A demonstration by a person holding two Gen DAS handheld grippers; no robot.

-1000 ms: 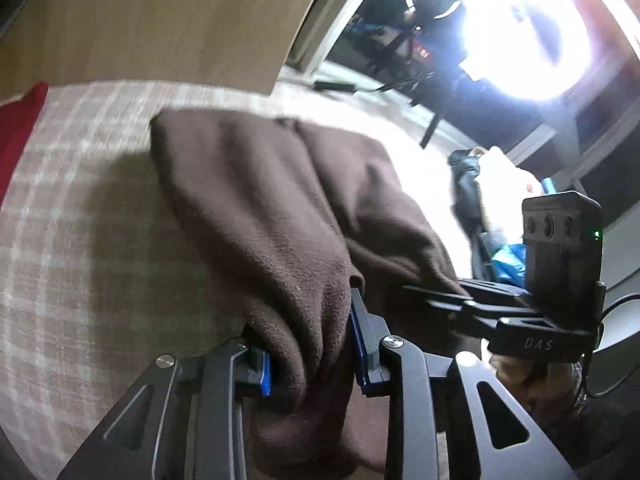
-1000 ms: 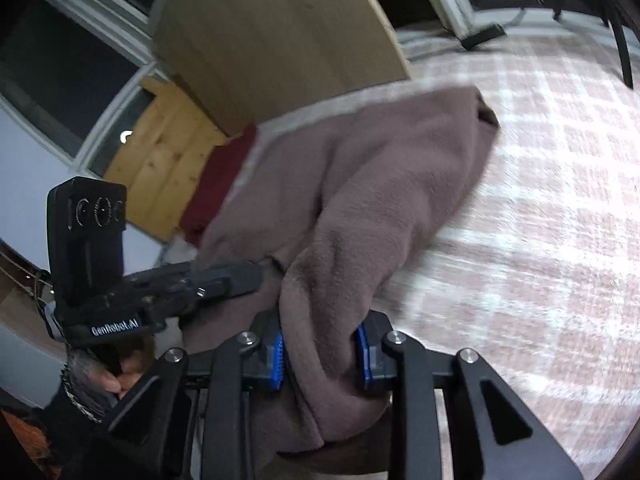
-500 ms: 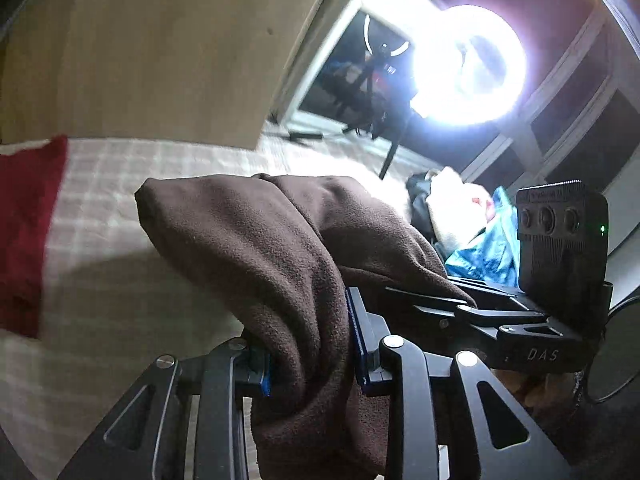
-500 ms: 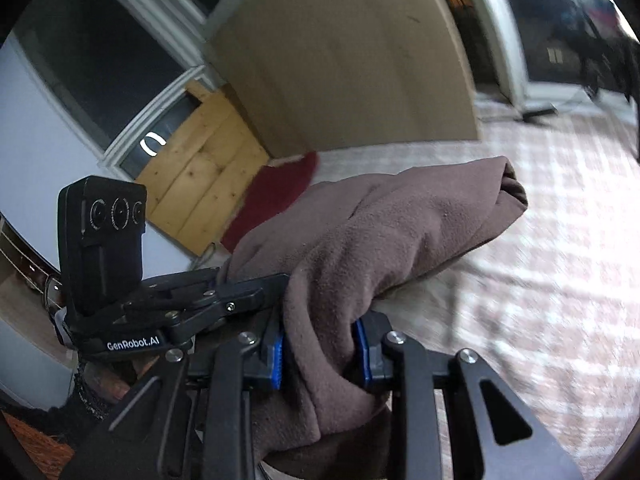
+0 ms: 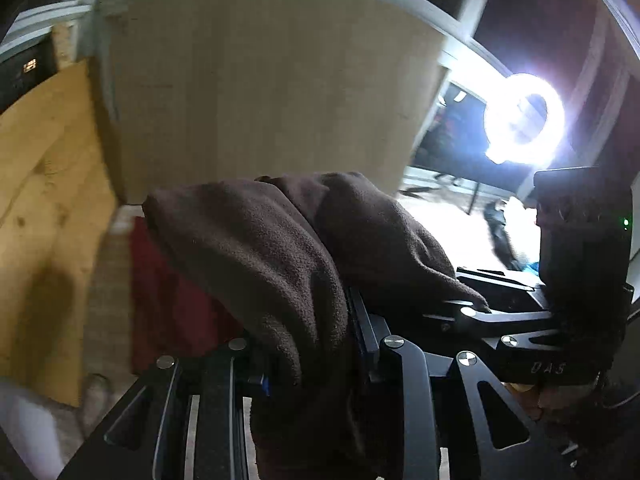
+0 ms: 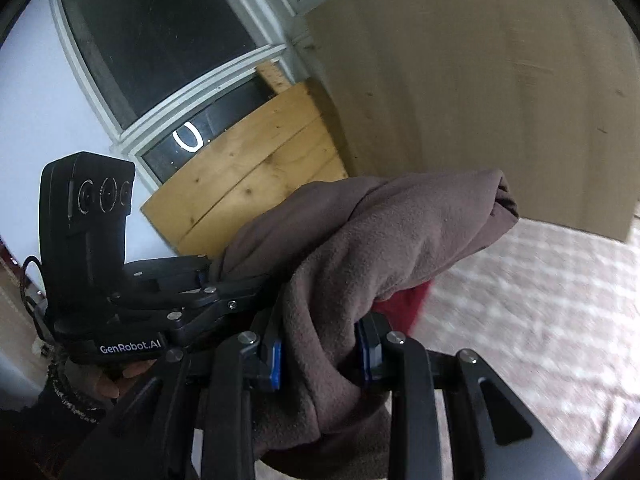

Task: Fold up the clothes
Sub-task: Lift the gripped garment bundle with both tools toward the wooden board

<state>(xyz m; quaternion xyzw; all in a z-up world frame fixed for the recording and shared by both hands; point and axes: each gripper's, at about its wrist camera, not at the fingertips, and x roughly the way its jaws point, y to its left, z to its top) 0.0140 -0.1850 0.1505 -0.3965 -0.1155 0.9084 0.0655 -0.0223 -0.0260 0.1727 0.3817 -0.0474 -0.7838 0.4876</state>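
A brown fleece garment [image 5: 280, 248] is bunched and raised off the bed, held between both grippers. My left gripper [image 5: 312, 356] is shut on one thick fold of it, the cloth draping over and hiding the pads. In the right wrist view the same brown fleece garment [image 6: 384, 240] hangs over my right gripper [image 6: 320, 356], which is shut on another fold between its blue pads [image 6: 275, 364]. The two grippers sit close side by side; the left gripper [image 6: 208, 276] shows beside the right one.
A red cloth [image 5: 172, 304] lies on the plaid bedspread [image 6: 532, 312] below the fleece. A tall beige board [image 5: 260, 92] and a wooden panel [image 6: 248, 184] stand behind the bed. A bright ring light [image 5: 524, 120] glares at right, with piled clothes [image 5: 504, 232] near it.
Both grippers have lifted the fleece off the bedspread and tilted upward, so the views now face the boards and window. Both keep their hold.
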